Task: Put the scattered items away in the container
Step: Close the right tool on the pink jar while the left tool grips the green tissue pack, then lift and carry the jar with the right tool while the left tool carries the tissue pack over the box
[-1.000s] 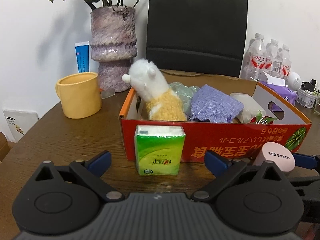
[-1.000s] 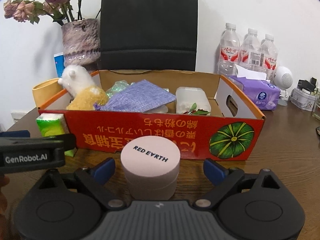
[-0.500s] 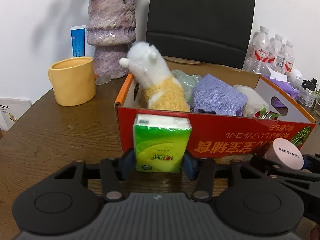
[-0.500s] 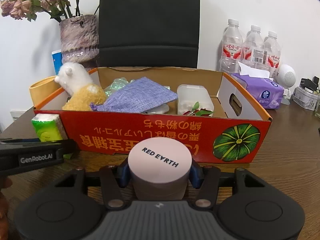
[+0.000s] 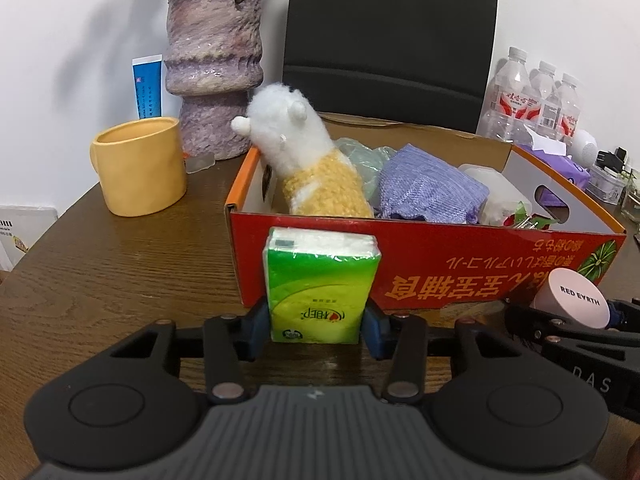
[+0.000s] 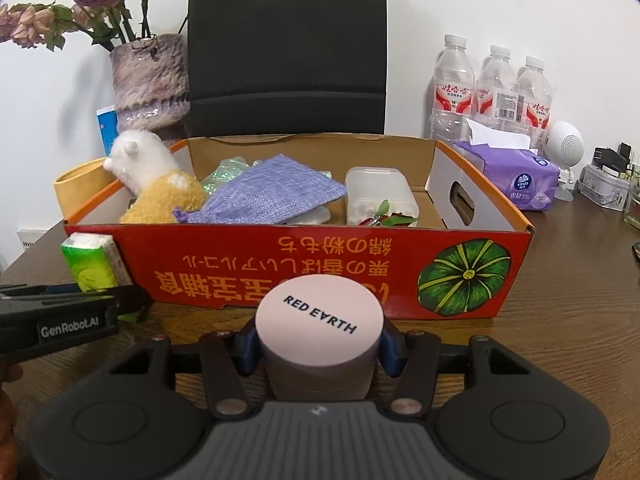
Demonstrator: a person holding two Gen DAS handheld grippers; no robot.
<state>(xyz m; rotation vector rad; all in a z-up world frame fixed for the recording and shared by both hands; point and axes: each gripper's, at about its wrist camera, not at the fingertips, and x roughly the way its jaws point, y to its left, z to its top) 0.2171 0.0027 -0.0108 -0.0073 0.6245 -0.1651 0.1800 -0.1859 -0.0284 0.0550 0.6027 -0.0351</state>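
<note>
A brown wooden table (image 5: 120, 272) with a red cardboard box (image 6: 320, 268) in front of a white wall.

The left tool (image 5: 316, 326) is closed on an upright green tissue pack (image 5: 320, 284) just before the box's front wall. The right tool (image 6: 318, 346) grips a pink round jar (image 6: 319, 320) beside it. The box already holds a plush toy (image 5: 304, 164), a purple cloth pouch (image 6: 272, 192) and a plastic tub (image 6: 378, 192).

One cardboard box (image 6: 280, 256), one green tissue pack (image 5: 322, 286), one pink jar (image 6: 318, 322), one plush toy (image 5: 304, 160), one purple pouch (image 6: 272, 192), one plastic tub (image 6: 378, 192), three water bottles (image 6: 494, 88), one yellow mug (image 5: 140, 170), one vase (image 5: 214, 64), one purple tissue packet (image 6: 516, 178), two tools (image 5: 316, 322).
</note>
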